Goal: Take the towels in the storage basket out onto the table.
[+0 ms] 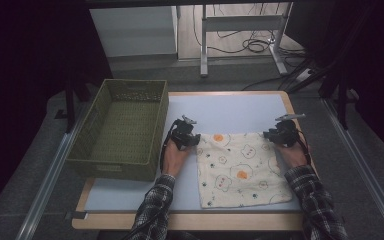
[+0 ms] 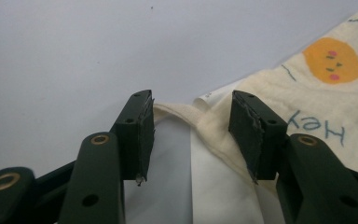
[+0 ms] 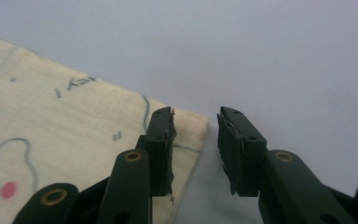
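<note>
A cream cloth (image 1: pixel 240 170) printed with bears and orange blobs lies flat on the pale blue table (image 1: pixel 230 107). My left gripper (image 1: pixel 194 139) sits low at the cloth's far left corner. In the left gripper view the jaws (image 2: pixel 192 100) stand apart, and the cloth's corner (image 2: pixel 307 93) with a small fabric loop lies between them. My right gripper (image 1: pixel 270 135) is at the far right corner. In the right gripper view its jaws (image 3: pixel 196 115) are open too. The cloth's corner (image 3: pixel 51 121) reaches into the gap, and one pad rests over its edge.
An olive green woven basket (image 1: pixel 115 167) stands at the table's left side, close to my left hand. The table's wooden front edge (image 1: pixel 190 221) runs below the cloth. Beyond the table are a desk frame and cables on the floor (image 1: pixel 250 45).
</note>
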The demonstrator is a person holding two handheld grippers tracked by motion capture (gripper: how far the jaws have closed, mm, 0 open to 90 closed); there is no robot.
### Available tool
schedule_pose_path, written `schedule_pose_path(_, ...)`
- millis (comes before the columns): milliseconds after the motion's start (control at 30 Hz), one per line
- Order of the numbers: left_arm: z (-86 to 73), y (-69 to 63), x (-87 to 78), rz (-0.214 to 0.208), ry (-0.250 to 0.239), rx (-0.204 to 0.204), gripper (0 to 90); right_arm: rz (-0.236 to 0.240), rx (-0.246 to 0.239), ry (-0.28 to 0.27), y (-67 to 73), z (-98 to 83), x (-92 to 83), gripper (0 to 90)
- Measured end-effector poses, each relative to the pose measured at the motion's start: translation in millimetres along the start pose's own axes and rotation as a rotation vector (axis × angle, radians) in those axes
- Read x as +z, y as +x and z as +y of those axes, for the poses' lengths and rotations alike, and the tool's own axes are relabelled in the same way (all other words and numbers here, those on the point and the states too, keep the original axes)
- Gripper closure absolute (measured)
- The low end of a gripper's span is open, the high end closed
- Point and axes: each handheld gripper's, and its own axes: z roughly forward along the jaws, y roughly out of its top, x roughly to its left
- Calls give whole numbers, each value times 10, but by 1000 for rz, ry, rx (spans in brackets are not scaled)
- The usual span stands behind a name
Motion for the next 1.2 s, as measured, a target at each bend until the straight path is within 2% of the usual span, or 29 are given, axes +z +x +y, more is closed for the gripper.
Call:
schedule_pose_path(33, 0, 0, 0, 0, 0, 0, 542, 0, 0, 0, 0, 0, 0, 656)
schedule_pose_path(67, -11, -1, 14, -37, -15, -16, 592, 3, -2, -5, -5, 8, 34, 675)
schedule_pose_path(100, -11, -1, 14, -37, -15, -16, 623, 3, -2, -5, -5, 8, 34, 675)
schedule_pose_path(133, -22, -7, 21, -58, -29, -25, 701, 13, 13, -1, 4, 26, 46, 744)
schedule_pose_path(167, -23, -10, 24, -65, -33, -28, 701, 13, 13, -1, 4, 26, 46, 744)
schedule_pose_path(200, -12, -23, 25, -62, -32, -15, 825, 25, 21, 6, 22, 35, 48, 824)
schedule_pose_path(233, -12, -23, 25, -62, -32, -15, 859, 25, 21, 6, 22, 35, 48, 824)
schedule_pose_path(333, 60, -9, 48, 5, -32, 29, 876, 14, 11, 20, 44, 79, 51, 868)
schedule_pose_path(367, 60, -9, 48, 5, -32, 29, 877, 14, 11, 20, 44, 79, 51, 868)
schedule_pose_path(400, 118, 29, 42, 31, -48, 26, 877, 11, 10, 6, 33, 120, 47, 869)
schedule_pose_path(433, 118, 29, 42, 31, -48, 26, 877, 9, 12, -3, 28, 141, 43, 869)
schedule_pose_path(467, 229, 73, 23, 62, -69, 32, 877, 7, 18, -15, 25, 184, 28, 869)
schedule_pose_path(500, 229, 73, 23, 62, -69, 32, 877, 7, 18, -15, 25, 184, 28, 869)
schedule_pose_path(533, 327, 100, -4, 87, -86, 41, 877, 2, 19, -40, 26, 264, -8, 868)
schedule_pose_path(567, 327, 100, -4, 87, -86, 41, 877, 2, 19, -40, 26, 264, -8, 868)
schedule_pose_path(600, 429, 118, -28, 99, -95, 46, 876, -1, 16, -50, 43, 331, -32, 868)
schedule_pose_path(767, 451, 84, -62, 92, -102, 62, 871, 7, 5, -43, 72, 351, -44, 868)
schedule_pose_path(900, 348, 42, -104, 61, -101, 63, 869, 29, 6, -44, 85, 278, -110, 868)
schedule_pose_path(1000, 261, 5, -178, 23, -120, 44, 868, 46, 10, -55, 83, 194, -236, 868)
schedule_pose_path(1100, 221, -38, -226, 11, -129, 49, 868, 52, 5, -60, 96, 147, -315, 868)
schedule_pose_path(1133, 171, -95, -286, -5, -138, 55, 868, 59, 2, -66, 115, 93, -395, 868)
schedule_pose_path(1200, 144, -122, -315, -5, -146, 61, 868, 61, -6, -69, 140, 32, -477, 868)
